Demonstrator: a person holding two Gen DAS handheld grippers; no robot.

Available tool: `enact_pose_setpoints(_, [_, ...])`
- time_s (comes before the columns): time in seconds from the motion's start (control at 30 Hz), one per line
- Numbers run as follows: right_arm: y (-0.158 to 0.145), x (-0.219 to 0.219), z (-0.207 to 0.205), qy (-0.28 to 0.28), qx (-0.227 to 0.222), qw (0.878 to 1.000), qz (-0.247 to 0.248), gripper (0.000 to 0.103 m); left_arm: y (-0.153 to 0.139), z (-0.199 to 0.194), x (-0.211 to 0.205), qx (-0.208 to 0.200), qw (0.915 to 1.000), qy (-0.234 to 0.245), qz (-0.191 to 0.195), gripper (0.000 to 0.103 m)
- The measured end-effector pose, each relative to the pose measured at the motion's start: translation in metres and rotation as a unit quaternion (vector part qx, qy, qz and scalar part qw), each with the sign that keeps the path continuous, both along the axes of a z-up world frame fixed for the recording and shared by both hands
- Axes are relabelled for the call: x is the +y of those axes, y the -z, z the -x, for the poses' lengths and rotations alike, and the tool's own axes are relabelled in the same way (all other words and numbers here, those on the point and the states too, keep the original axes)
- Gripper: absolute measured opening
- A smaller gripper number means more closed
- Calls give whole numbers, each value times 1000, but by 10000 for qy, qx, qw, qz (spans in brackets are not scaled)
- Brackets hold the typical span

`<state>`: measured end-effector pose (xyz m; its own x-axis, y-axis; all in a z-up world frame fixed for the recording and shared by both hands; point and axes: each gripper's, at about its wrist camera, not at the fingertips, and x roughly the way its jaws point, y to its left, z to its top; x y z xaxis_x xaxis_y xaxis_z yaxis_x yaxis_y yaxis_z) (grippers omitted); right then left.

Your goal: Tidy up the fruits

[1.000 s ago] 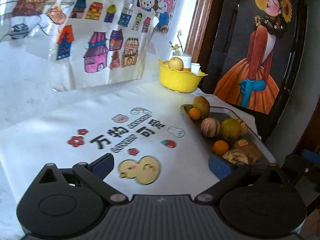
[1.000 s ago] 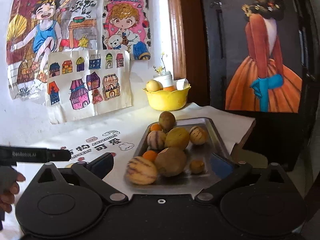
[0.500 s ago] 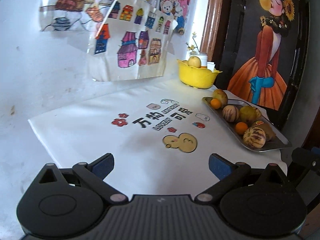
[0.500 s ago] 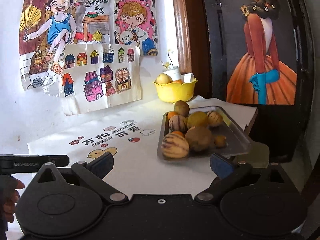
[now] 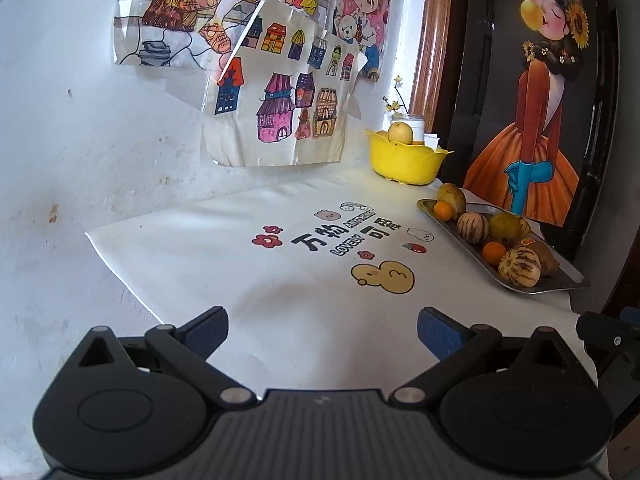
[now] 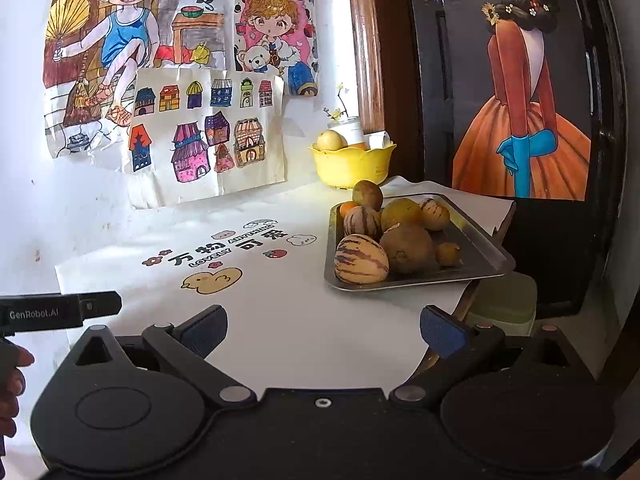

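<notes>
**Fruit tray waits on printed cloth, both grippers empty**

White cloth (image 5: 248, 264) w/ cartoon duck (image 5: 383, 277) and Chinese lettering covers the tabletop, wall of kids' drawings behind. Nearest the lens in the left wrist view, the left gripper (image 5: 322, 330) hangs over bare cloth at 6 o'clock, blue pads spread wide apart, nothing between them. In the right wrist view the right gripper (image 6: 323, 330) sits likewise at 6 o'clock, fingers wide apart and empty; the left tool's black body, marked GenRobot.AI, pokes in at 9 o'clock w/ part of the person's hand below it.

Further out, a metal tray (image 6: 476, 244) lies on the cloth at approx. 3 o'clock in the left view, 1 o'clock in the right, well apart from both grippers. It holds the fruit in a heap: a striped melon (image 6: 361, 259) at the near edge, touching a brown round fruit (image 6: 408, 247); a second striped melon (image 6: 362, 222), a yellow-green fruit (image 6: 401, 212), small oranges (image 5: 494, 252) and a brownish pear-shaped fruit (image 6: 367, 195) at the far end.

Beyond the tray, a yellow bowl (image 6: 352, 166) stands near the wall w/ a pale apple (image 6: 330, 140) in it, a white jar w/ a flower sprig just behind. Far right: dark panel w/ painting of a girl in an orange dress (image 6: 520, 120).
</notes>
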<state>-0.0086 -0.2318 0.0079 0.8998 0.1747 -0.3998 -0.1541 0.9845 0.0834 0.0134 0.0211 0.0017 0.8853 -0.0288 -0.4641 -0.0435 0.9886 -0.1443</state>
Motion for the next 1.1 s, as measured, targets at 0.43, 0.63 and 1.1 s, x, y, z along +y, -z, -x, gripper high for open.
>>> enact_pose_setpoints(0.43, [0, 4, 1, -41, 17, 10000, 68, 102, 2, 1, 1, 5, 10000, -10, 48, 103])
enact_pose_setpoints(0.63, [0, 3, 0, -56, 32, 10000, 43, 102, 1, 1, -2, 0, 10000, 21, -10, 103])
enact_pose_setpoints(1.1, [2, 3, -1, -85, 69, 9999, 72, 102, 5, -1, -1, 96, 9999, 13, -28, 103])
